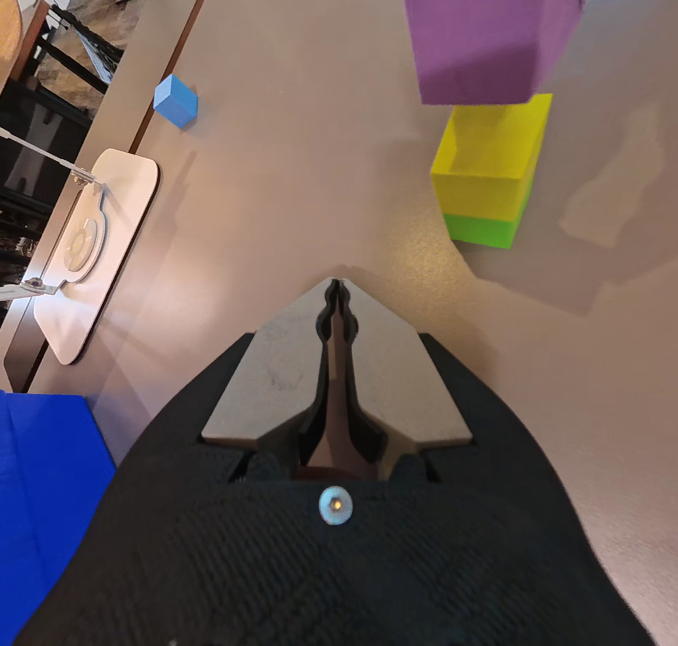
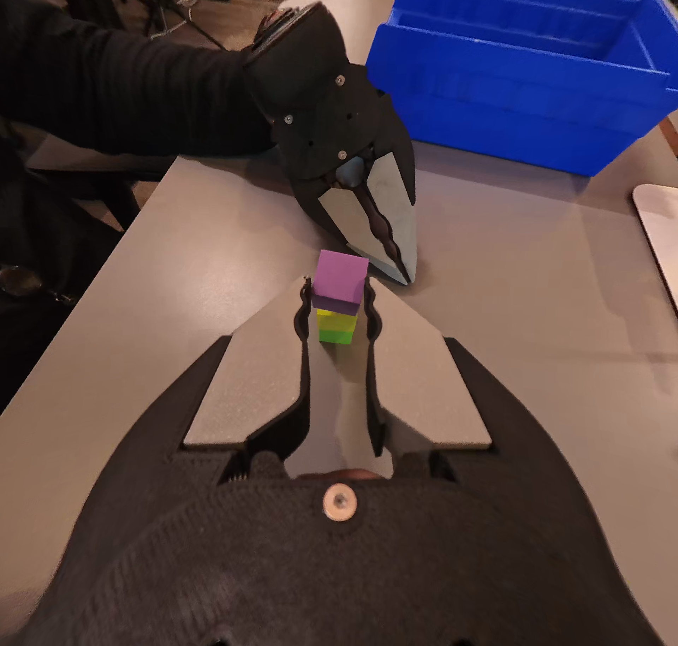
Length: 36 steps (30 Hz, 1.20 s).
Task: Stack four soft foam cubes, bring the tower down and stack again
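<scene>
My right gripper is shut on a purple foam cube and holds it just above a yellow cube that sits on a green cube. In the left wrist view the purple cube hangs over the yellow cube and the green cube; I cannot tell whether purple touches yellow. A blue cube lies alone near the table's far left edge. My left gripper is shut and empty, its tips low over the table; it also shows in the right wrist view beside the stack.
A blue plastic bin stands on the table at the back right; its corner shows in the left wrist view. A white board with a metal fixture lies by the table's left edge. A dark sleeve reaches in from the left. Across from one pair of fingers to the other is roughly 11 cm.
</scene>
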Available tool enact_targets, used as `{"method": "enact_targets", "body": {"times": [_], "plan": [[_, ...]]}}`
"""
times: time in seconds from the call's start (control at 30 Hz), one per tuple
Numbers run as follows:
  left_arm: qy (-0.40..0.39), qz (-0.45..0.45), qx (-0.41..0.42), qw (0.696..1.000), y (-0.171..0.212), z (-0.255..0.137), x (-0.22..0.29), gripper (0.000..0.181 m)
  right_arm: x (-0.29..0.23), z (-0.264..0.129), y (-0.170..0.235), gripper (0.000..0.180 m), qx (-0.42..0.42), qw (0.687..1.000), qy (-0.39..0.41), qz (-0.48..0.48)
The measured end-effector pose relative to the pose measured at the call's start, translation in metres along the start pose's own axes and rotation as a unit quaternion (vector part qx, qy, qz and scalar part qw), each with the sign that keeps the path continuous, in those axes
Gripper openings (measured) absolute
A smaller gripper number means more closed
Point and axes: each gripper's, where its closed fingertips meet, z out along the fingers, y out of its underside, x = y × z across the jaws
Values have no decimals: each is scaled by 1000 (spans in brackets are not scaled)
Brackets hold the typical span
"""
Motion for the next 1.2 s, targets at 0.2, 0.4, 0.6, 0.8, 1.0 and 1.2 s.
{"method": "enact_targets", "body": {"times": [0.2,0.4,0.6,0.8,1.0,1.2], "plan": [[-1,1,0,1000,0,0,0,0,5,5,-3,26,-10,1000,-3,1],[-4,3,-1,1000,0,0,0,0,2,15,0,26,-32,999,6,-20],[-5,4,-1,1000,0,0,0,0,1,16,6,26,-45,999,1,-23],[-5,5,-1,1000,0,0,0,0,-3,10,2,26,-48,998,4,-36],[-7,8,0,1000,0,0,0,0,-2,13,7,26,-67,996,15,-58],[-8,9,0,1000,0,0,-1,0,-2,11,7,26,-66,996,16,-65]]}}
